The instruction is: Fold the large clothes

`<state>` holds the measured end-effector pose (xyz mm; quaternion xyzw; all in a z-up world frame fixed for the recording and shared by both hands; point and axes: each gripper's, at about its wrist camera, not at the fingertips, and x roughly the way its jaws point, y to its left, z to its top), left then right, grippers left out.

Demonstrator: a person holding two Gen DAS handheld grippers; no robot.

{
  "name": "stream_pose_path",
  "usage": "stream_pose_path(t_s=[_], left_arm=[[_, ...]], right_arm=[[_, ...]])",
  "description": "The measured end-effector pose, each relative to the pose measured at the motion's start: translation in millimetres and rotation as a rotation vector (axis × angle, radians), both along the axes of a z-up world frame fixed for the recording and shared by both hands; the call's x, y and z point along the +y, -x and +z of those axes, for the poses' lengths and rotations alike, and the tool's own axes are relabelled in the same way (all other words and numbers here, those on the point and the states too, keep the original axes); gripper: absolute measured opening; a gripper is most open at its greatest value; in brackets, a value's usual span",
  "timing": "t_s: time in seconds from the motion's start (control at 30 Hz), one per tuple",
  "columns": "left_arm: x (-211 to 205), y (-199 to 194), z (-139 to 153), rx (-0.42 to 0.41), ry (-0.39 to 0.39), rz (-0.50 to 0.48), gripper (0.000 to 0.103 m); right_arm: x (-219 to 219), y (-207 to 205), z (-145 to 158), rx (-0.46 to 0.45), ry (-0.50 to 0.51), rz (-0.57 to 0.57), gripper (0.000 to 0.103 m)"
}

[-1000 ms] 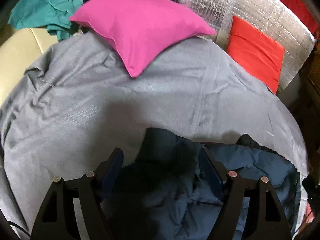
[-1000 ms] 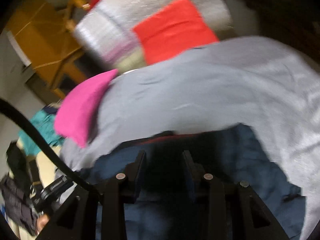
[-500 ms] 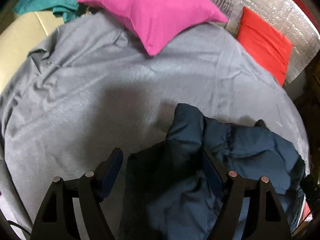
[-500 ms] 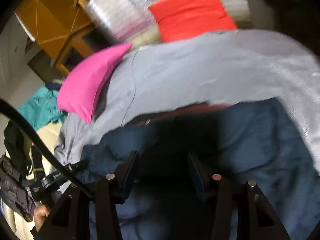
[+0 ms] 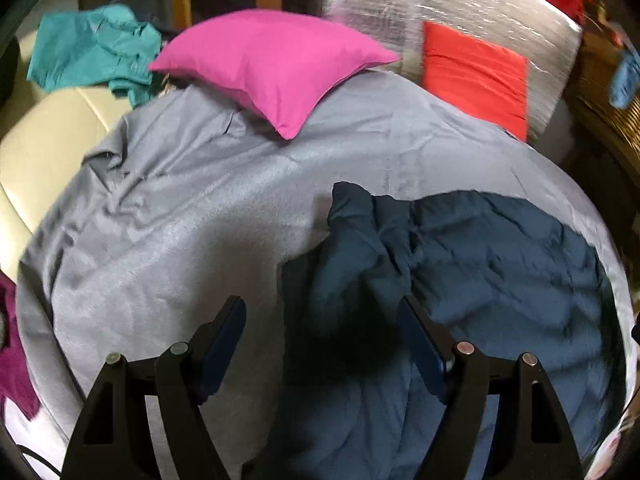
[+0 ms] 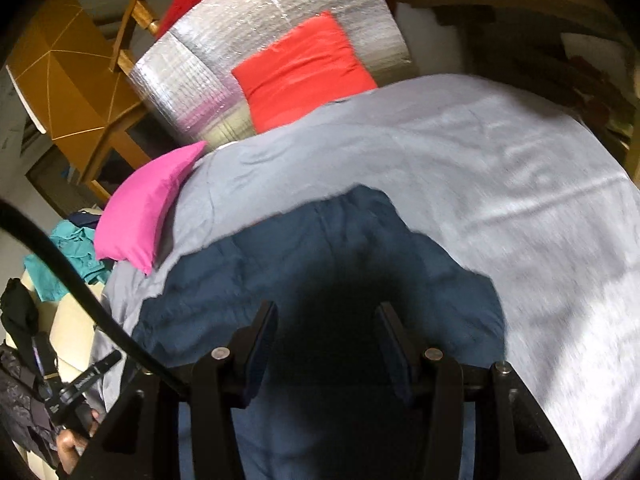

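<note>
A dark blue puffy jacket (image 5: 472,264) lies crumpled on the grey bed cover (image 5: 192,216), with a sleeve sticking up at its left edge. My left gripper (image 5: 322,310) is open above the jacket's left side, holding nothing. The jacket also shows in the right wrist view (image 6: 320,264), spread on the grey cover (image 6: 500,184). My right gripper (image 6: 326,316) is open just above the jacket's middle, with nothing between its pads.
A pink pillow (image 5: 276,64) and a red cushion (image 5: 476,76) lie at the bed's far end against a silver foil panel (image 5: 448,4). Teal clothes (image 5: 92,52) lie on a cream surface at left. Wooden furniture (image 6: 68,76) stands beyond.
Both grippers have let go of the jacket and lifted back. The jacket has dropped onto the bed and spread out. The right gripper's jaws have opened wider.
</note>
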<state>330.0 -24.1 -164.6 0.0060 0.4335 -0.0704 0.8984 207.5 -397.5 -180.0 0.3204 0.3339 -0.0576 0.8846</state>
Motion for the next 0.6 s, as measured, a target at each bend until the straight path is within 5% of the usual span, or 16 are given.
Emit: stream_pose_path(t_s=[0.17,0.27,0.6], left_arm=[[12.0,11.6,-27.4,0.103,-0.034,0.034,0.079],[23.4,9.7,-40.3,0.155,0.035,0.05,0.079],[35.3,58.7,-19.2,0.04,0.116,0.05,0.079]], right_arm=[[0.8,14.2,-27.7,0.104,-0.017,-0.022,0.054],[1.3,7.7,-45.9,0.166,-0.023,-0.001,0.054],[-0.5,37.0,-25.1,-0.007,-0.077,0.011,0.055]])
